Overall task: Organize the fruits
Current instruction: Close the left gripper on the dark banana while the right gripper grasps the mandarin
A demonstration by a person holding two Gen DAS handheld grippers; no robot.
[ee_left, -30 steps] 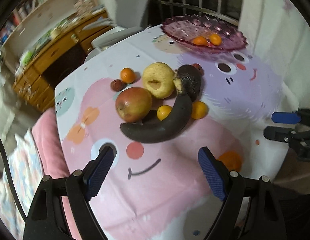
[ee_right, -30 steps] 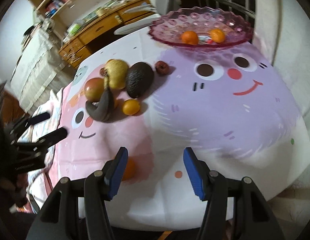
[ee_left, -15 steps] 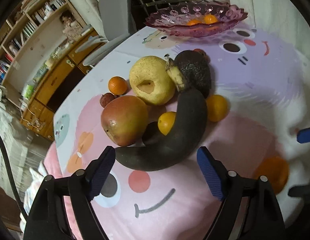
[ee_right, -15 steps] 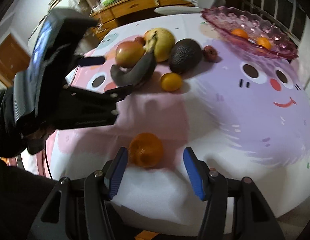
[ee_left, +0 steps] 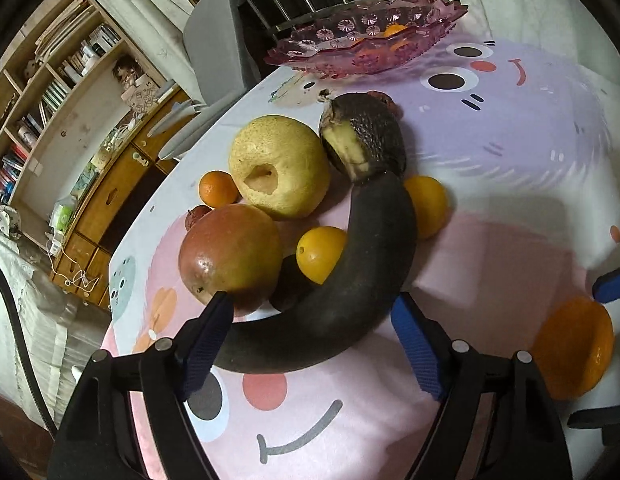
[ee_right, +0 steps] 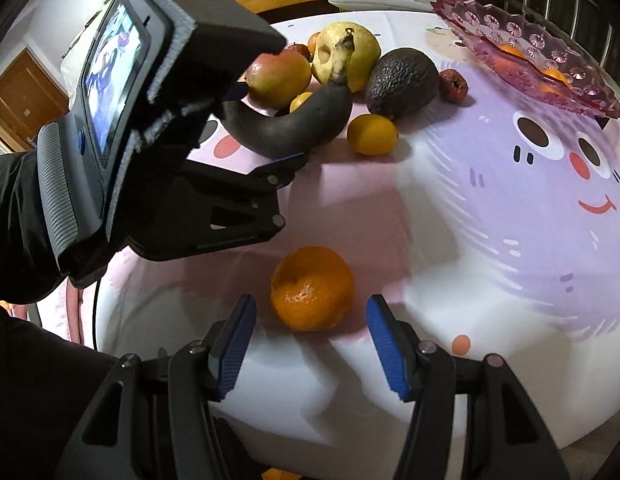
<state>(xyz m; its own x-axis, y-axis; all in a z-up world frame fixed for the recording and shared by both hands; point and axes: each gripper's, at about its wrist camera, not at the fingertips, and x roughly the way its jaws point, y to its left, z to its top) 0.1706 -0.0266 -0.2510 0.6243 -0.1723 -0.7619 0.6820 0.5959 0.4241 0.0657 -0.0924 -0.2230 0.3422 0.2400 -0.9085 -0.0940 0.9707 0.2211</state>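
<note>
A blackened banana (ee_left: pixel 330 300) curves across the pink part of the cloth, and my left gripper (ee_left: pixel 312 344) straddles its lower bend. The jaws are closing, but the blue pads (ee_left: pixel 208 340) show a small gap to the peel. Around the banana lie a mango (ee_left: pixel 230 256), a yellow pear (ee_left: pixel 282 164), an avocado (ee_left: pixel 374 136) and small oranges (ee_left: pixel 320 254). A large orange (ee_right: pixel 312 288) sits alone, just ahead of my right gripper (ee_right: pixel 310 344). That gripper is open, and the orange is beyond its fingertips.
A pink glass dish (ee_left: pixel 350 40) with oranges inside stands at the far edge of the table. A small red fruit (ee_right: pixel 453 85) lies beside the avocado. The left gripper's camera housing (ee_right: pixel 122 60) fills the upper left of the right wrist view. Shelves and a wooden cabinet (ee_left: pixel 110 200) stand beyond the table.
Both grippers have come down towards the table. The left one now has the banana between its fingers, which stand slightly narrower. The right one has closed in on the large orange.
</note>
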